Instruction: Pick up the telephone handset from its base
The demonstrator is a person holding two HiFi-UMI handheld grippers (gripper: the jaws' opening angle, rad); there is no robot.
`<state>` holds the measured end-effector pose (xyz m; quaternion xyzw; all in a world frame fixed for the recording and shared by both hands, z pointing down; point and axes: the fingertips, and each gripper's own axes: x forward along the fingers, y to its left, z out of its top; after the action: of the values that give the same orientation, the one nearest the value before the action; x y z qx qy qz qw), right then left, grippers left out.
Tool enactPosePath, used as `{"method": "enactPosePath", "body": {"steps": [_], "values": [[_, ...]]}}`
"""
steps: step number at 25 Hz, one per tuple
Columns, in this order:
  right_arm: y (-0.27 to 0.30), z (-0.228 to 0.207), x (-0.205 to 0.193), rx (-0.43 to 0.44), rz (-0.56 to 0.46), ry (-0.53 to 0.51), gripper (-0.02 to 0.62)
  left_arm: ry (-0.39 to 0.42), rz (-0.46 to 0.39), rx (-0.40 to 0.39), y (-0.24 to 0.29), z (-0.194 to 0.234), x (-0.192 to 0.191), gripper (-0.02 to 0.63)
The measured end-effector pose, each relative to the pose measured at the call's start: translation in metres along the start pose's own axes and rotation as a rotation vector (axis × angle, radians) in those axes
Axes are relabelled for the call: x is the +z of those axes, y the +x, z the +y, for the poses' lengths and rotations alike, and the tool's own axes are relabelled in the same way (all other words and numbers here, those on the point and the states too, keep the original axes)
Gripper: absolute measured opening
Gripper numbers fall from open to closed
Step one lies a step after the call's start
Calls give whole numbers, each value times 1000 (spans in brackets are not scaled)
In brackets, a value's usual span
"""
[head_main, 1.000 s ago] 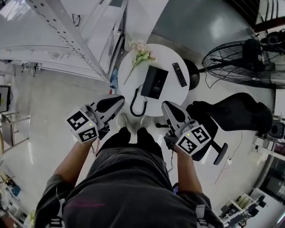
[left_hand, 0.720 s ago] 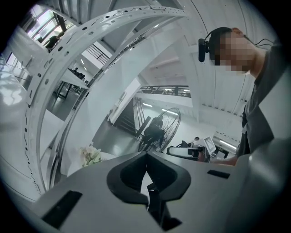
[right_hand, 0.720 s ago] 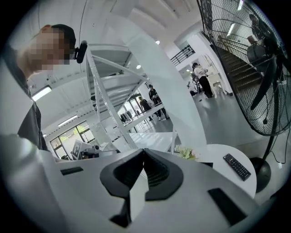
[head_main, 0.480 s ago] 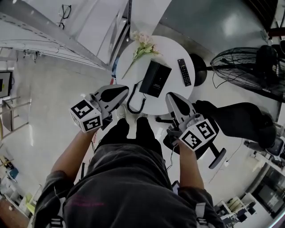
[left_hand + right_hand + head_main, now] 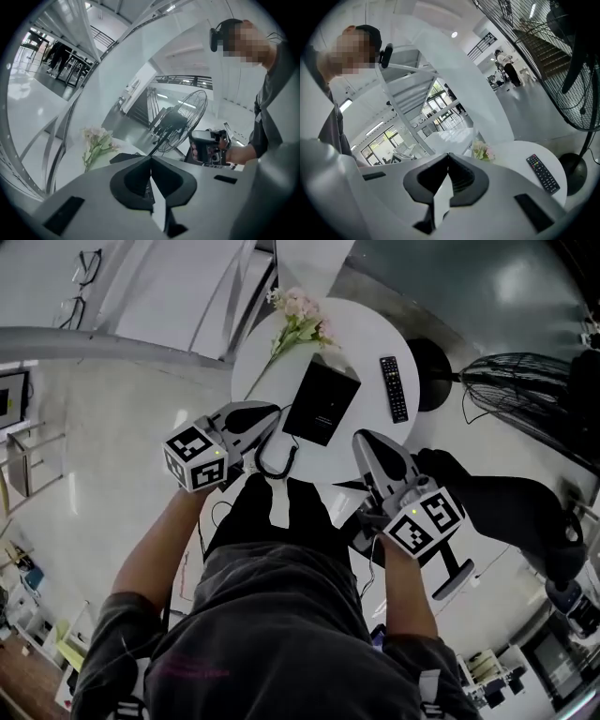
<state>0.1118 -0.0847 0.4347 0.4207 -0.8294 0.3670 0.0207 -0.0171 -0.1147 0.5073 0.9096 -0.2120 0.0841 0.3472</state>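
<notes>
A black telephone (image 5: 321, 401) lies on the round white table (image 5: 361, 343), and its coiled cord (image 5: 272, 461) hangs over the near edge. I cannot make out the handset apart from the base. My left gripper (image 5: 277, 411) is shut and empty at the table's near left edge, just left of the phone and above the cord. In the left gripper view the jaws (image 5: 151, 158) meet, with the phone (image 5: 127, 158) just behind them. My right gripper (image 5: 362, 438) hovers at the near right edge, short of the phone; its jaws (image 5: 448, 154) also meet with nothing in them.
Pink flowers (image 5: 298, 317) lie at the table's far side and a black remote (image 5: 394, 388) on its right. A standing fan (image 5: 530, 381) and a black chair (image 5: 506, 507) are to the right. The person's legs and shoes (image 5: 277, 507) are against the near edge.
Both grippers have moved forward and down toward the table. The left one has reached the near left edge beside the phone; both jaws stayed shut.
</notes>
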Motion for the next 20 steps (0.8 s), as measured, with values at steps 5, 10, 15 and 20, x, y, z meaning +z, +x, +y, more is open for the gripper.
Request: {"method": "enactPosePath", "body": {"steps": [5, 10, 15, 20], "values": [[2, -22, -10, 4, 37, 18, 20, -36, 46, 10, 29, 27, -27, 15], [4, -39, -28, -2, 70, 47, 20, -61, 85, 22, 49, 52, -53, 15], [8, -52, -37, -9, 88, 66, 20, -92, 117, 7, 63, 65, -70, 35], [10, -64, -43, -21, 96, 80, 20, -112, 160, -17, 76, 71, -85, 97]]}}
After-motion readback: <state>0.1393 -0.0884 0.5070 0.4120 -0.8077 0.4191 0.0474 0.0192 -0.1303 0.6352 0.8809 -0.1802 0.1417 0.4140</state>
